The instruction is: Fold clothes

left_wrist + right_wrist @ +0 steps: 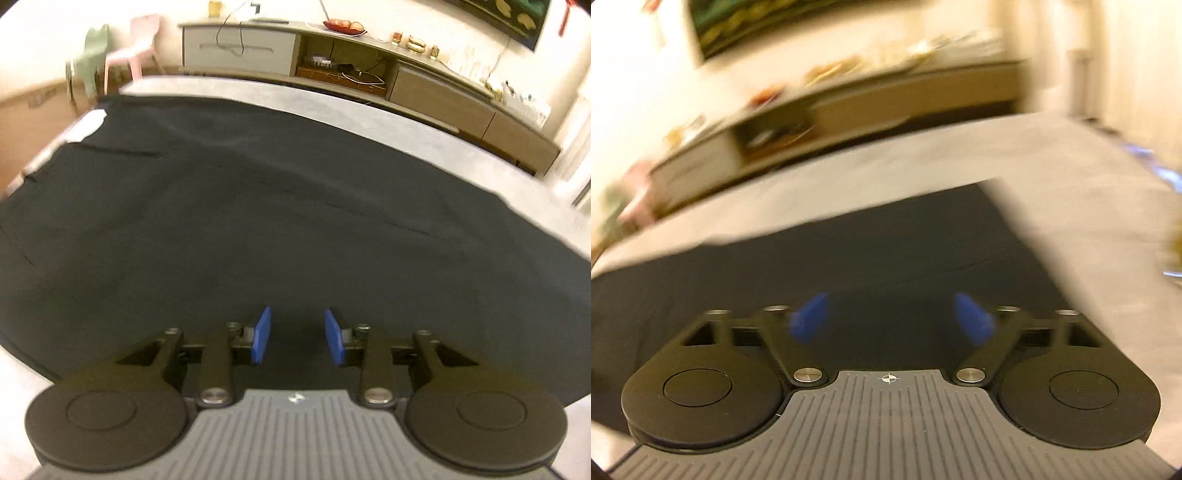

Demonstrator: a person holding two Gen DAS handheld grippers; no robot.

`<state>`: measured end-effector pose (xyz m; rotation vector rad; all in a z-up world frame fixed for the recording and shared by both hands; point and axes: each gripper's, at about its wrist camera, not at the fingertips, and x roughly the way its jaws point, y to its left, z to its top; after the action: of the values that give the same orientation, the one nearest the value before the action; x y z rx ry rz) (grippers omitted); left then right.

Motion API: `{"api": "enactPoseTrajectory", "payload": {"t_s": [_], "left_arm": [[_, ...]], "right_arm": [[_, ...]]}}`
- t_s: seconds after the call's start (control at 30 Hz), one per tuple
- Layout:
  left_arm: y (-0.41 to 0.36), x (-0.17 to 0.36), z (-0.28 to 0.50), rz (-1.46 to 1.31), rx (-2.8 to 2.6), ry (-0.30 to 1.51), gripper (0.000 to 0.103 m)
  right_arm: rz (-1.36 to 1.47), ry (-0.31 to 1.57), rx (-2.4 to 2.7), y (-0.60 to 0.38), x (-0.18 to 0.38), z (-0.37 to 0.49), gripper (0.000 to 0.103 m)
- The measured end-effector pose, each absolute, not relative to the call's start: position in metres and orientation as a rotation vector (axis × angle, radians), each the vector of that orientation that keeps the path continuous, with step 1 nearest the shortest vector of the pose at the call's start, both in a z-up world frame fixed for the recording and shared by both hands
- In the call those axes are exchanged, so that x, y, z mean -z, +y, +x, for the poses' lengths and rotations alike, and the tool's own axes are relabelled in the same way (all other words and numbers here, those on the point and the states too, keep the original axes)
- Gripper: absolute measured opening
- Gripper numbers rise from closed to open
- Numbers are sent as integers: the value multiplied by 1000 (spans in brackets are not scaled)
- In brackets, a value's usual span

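A dark navy garment [258, 221] lies spread flat on a pale grey surface [369, 114], filling most of the left wrist view. My left gripper [297, 338] hovers over its near edge, open, with nothing between the blue pads. In the blurred right wrist view the same dark garment [849, 258] covers the lower left, its right edge running diagonally. My right gripper [892, 319] is over the cloth near that edge, open wide and holding nothing.
A long low sideboard [424, 85] with drawers, cables and small ornaments runs along the far wall. A pink chair [136, 48] and a green chair [92, 55] stand at the far left. Bare grey surface [1089, 206] lies to the right of the garment.
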<state>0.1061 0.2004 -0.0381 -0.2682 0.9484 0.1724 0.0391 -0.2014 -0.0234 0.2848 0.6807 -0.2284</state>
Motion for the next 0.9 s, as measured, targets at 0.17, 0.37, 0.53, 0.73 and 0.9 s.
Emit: {"api": "enactPoseTrajectory", "payload": {"t_s": [0.17, 0.37, 0.53, 0.73, 0.9], "left_arm": [[174, 26, 121, -332, -106, 930, 33], [137, 16, 134, -299, -67, 894, 33], [102, 11, 131, -277, 22, 893, 34], [60, 15, 128, -170, 129, 912, 37], [13, 15, 136, -184, 275, 956, 45]], "right_arm": [[272, 755, 280, -242, 50, 28, 80], [136, 731, 232, -222, 53, 29, 0], [111, 680, 219, -212, 46, 35, 0], [186, 656, 232, -227, 43, 35, 7], [265, 652, 291, -249, 53, 33, 63]]}}
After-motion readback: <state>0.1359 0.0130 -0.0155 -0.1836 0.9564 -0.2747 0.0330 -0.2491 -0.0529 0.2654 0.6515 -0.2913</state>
